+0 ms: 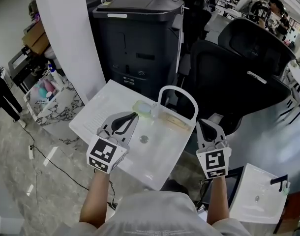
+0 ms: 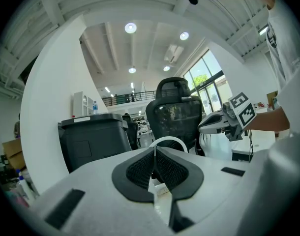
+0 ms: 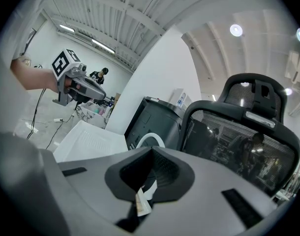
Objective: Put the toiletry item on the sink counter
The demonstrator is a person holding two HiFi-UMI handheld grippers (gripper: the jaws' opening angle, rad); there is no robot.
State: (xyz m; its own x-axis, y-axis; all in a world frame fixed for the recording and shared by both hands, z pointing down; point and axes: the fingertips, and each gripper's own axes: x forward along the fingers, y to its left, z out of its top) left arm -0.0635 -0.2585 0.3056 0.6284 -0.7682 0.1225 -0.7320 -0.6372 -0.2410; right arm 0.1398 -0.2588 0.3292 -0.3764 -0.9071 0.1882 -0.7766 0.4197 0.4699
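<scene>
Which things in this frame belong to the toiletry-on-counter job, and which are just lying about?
Job: white sink counter; pale green translucent item on it, probably the toiletry; left tongs and right tongs, both shut.
Lying about: dark grey lidded bin; black mesh office chair; second white sink; marble-patterned crate.

Probably an open office hall: mesh chairs (image 1: 238, 77), black bin (image 1: 140, 38), beamed ceiling (image 2: 140, 43).

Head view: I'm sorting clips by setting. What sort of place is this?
Probably an open office or workshop, not a real bathroom: a loose white sink counter sits beside a large black bin and a black mesh office chair.
</scene>
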